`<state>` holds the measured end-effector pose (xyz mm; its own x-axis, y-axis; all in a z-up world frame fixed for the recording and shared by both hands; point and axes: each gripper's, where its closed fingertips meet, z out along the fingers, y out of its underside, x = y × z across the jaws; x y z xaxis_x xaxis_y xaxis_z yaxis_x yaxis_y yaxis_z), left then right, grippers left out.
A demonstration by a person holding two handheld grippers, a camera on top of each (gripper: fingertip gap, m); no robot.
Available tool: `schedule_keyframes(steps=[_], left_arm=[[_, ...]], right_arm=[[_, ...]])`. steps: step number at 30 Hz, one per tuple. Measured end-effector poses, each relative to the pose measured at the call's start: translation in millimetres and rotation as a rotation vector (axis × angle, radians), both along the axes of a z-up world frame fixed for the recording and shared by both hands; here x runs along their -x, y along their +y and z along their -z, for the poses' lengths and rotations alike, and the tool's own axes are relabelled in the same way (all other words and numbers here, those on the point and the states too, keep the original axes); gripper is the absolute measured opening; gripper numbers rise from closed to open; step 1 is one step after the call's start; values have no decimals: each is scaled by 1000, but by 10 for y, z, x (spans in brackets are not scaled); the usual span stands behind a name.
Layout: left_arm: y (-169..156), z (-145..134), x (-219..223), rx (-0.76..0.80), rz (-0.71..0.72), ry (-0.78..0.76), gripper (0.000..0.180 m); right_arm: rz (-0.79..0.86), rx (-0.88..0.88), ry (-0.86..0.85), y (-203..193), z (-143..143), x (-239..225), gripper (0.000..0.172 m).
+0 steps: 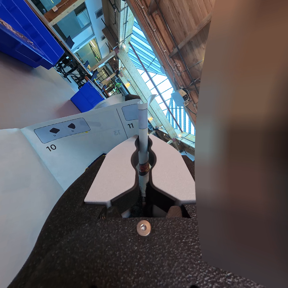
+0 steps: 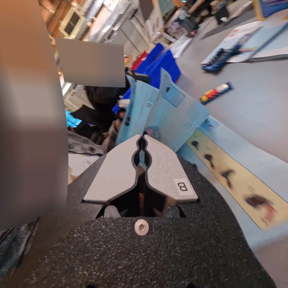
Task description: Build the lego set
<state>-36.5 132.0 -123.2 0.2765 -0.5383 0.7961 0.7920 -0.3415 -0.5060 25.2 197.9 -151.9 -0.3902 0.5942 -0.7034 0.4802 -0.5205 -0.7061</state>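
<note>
You stood in a loft-like workshop: timber ceiling (image 1: 179,31), skylight (image 1: 155,81), blue bins (image 1: 28,42) on tables.

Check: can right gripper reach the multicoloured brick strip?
Probably yes: the brick strip lies on bare table, right of the raised booklet pages, nothing between; right gripper is shut, though.

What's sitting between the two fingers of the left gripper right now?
In the left wrist view, a bunched fold of booklet pages stands pinched between the left gripper fingers.

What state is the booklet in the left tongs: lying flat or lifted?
Lifted. Pages of the open booklet stand bunched on edge between the left tongs, which are shut on them; the rest curves away to the left.
</note>
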Motion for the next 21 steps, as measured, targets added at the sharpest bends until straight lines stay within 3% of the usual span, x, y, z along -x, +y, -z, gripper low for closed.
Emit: schedule_keyframes(steps=[4,6,8,10,11,13,17,19,21], left_arm=[[-62,-20,100,12,-30,-1,7],[-91,-23,168,21,-56,0,7],[-118,-24,211,30,-71,3,8],[-134,-30,226,34,-77,6,8],[-138,-33,218,34,-72,6,8],[-127,-27,196,42,-66,16,8],[-48,-57,71,49,-52,83,9],[-5,-103,-9,38,-33,99,12],[20,-190,-74,-7,-17,98,28]], right_arm=[[211,-197,-231,549,478,-219,0],[360,-392,-398,896,718,-386,9],[547,-621,-485,1208,678,-504,22],[642,-839,-407,1221,372,-420,30],[626,-908,-303,1065,196,-269,30],[439,-959,-96,501,28,83,28],[-22,-853,-15,-449,361,450,32],[-122,-802,-14,-644,530,544,32],[-175,-780,-35,-711,644,576,33]])
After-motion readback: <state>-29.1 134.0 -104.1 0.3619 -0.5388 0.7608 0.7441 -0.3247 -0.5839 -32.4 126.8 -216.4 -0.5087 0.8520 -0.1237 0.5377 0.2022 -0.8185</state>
